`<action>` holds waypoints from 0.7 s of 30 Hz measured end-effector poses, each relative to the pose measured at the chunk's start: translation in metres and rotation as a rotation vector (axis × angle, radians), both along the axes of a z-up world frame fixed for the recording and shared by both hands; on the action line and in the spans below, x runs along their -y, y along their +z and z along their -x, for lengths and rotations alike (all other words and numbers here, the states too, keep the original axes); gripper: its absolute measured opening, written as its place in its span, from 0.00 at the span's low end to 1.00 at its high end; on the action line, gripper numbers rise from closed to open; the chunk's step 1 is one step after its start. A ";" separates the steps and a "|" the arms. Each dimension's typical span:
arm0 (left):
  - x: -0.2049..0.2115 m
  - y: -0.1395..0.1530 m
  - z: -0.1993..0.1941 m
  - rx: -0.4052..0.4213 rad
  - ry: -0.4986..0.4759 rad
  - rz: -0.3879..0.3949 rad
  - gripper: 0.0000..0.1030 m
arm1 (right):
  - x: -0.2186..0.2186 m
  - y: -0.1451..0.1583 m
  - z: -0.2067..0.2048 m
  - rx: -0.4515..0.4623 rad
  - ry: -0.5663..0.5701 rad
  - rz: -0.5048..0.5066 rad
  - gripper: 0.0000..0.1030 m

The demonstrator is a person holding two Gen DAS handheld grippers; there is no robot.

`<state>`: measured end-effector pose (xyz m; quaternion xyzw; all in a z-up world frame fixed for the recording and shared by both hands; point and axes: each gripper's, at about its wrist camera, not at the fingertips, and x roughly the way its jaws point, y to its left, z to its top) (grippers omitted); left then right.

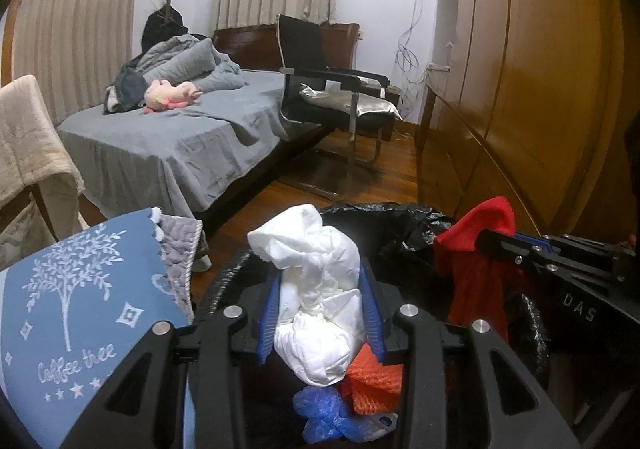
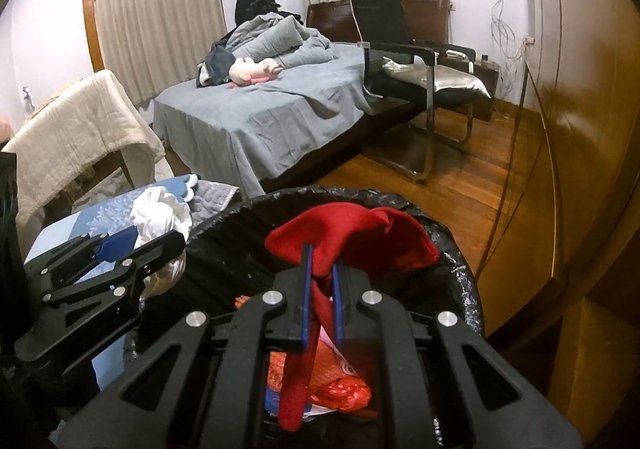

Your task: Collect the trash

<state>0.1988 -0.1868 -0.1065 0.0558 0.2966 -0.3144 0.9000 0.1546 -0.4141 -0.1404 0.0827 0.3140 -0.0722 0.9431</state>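
Both loads over the black-lined bin (image 2: 460,249), not yet dropped; left tool (image 1: 320,313) clamped on white crumpled wad (image 1: 316,289); right tool (image 2: 322,281) pinched narrow on red cloth (image 2: 360,237); orange and blue trash (image 1: 372,377) already inside; release left.

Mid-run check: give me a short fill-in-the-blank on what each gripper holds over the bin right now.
1. The left gripper is shut on a crumpled wad coloured ____.
2. The right gripper pinches a cloth coloured ____.
3. Both items hang over a bin whose liner is coloured ____.
4. The plush toy lies on the ____.

Missing words: white; red; black; bed
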 end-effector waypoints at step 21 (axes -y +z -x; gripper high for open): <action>-0.049 0.031 0.017 0.063 0.055 -0.003 0.94 | 0.003 0.012 0.024 0.021 -0.076 0.036 0.95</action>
